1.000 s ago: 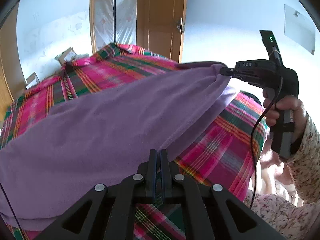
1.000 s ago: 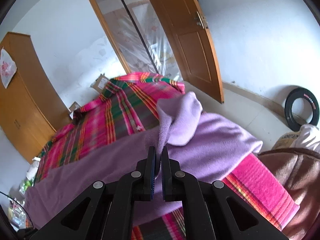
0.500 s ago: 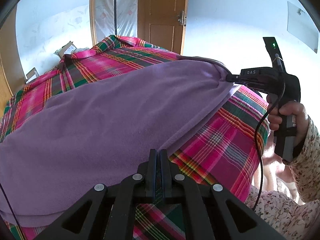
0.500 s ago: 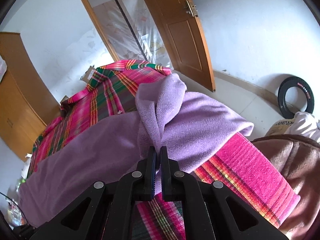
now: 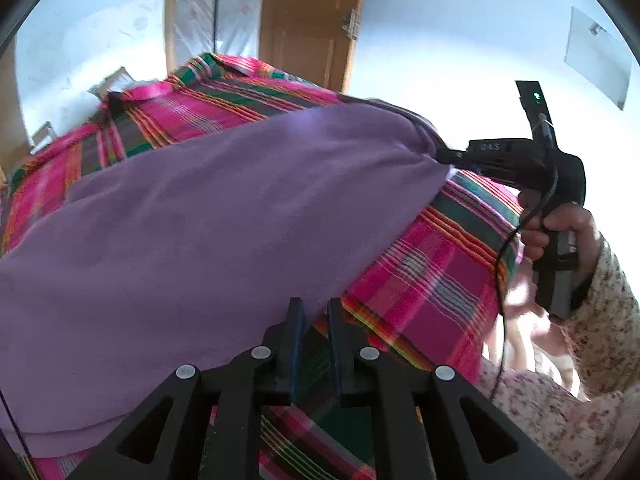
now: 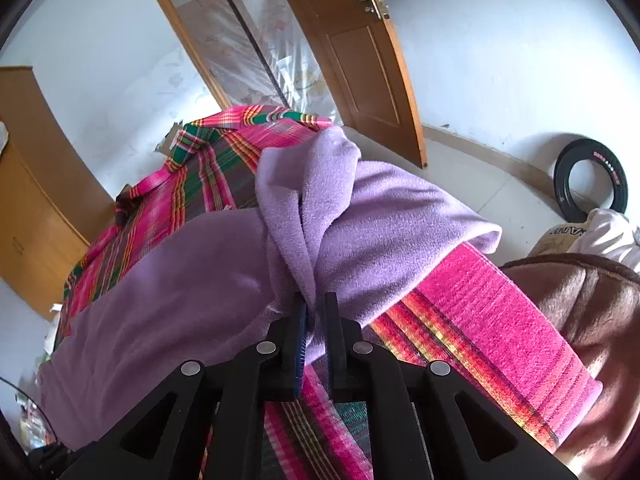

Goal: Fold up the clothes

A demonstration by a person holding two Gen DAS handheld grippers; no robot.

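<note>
My right gripper (image 6: 315,316) pinches the purple fleece garment (image 5: 208,216) to spread it across the plaid bed (image 5: 436,280); my left gripper (image 5: 316,312) fingers stand narrowly parted, empty.

Purple fleece garment (image 5: 208,216), spread flat, corner bunched

Bed under pink-green plaid blanket (image 5: 432,280); purple garment (image 5: 208,224) spread across it, one corner bunched.
</note>
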